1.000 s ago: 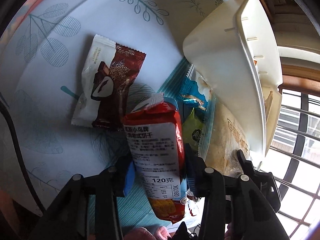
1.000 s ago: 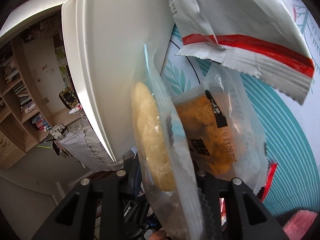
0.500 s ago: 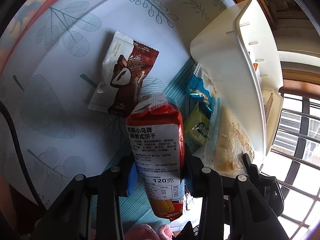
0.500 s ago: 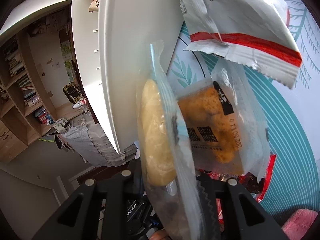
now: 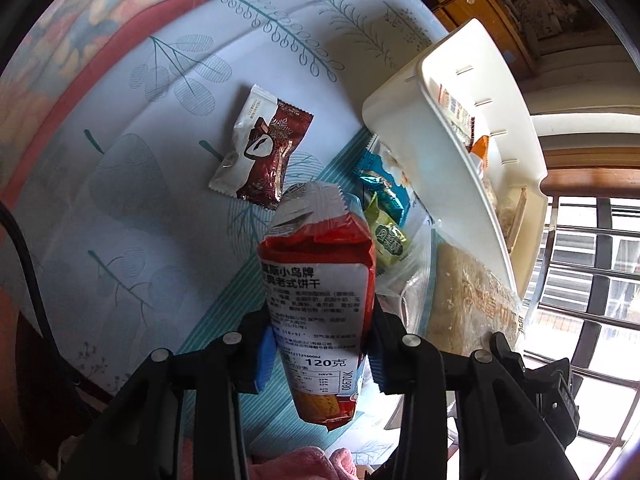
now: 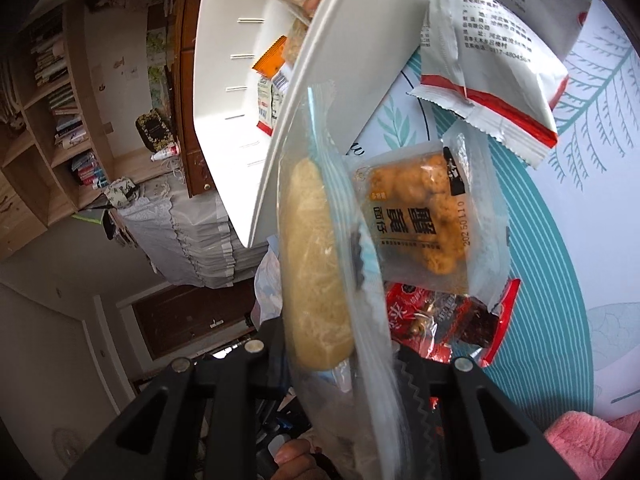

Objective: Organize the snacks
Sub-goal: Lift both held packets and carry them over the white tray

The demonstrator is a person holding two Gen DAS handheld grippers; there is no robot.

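My left gripper (image 5: 320, 344) is shut on a red and white biscuit pack (image 5: 318, 300) and holds it above the patterned tablecloth. My right gripper (image 6: 340, 356) is shut on a clear bag with a pale bread roll (image 6: 316, 256), held up beside the white basket (image 6: 224, 60). The basket (image 5: 452, 184) holds several snack packets. In the left wrist view a brown and white chocolate packet (image 5: 264, 152), a blue packet (image 5: 380, 184) and a green packet (image 5: 390, 240) lie on the table left of the basket.
In the right wrist view an orange snack in clear wrap (image 6: 424, 216), a red packet (image 6: 444, 320) and the white and red pack (image 6: 496, 52) show to the right of the bag. Pink cloth (image 6: 588, 440) lies at the near table edge. Shelves (image 6: 52, 92) stand behind.
Both grippers have risen with their packs. The basket's inside and the snacks in it have come into view.
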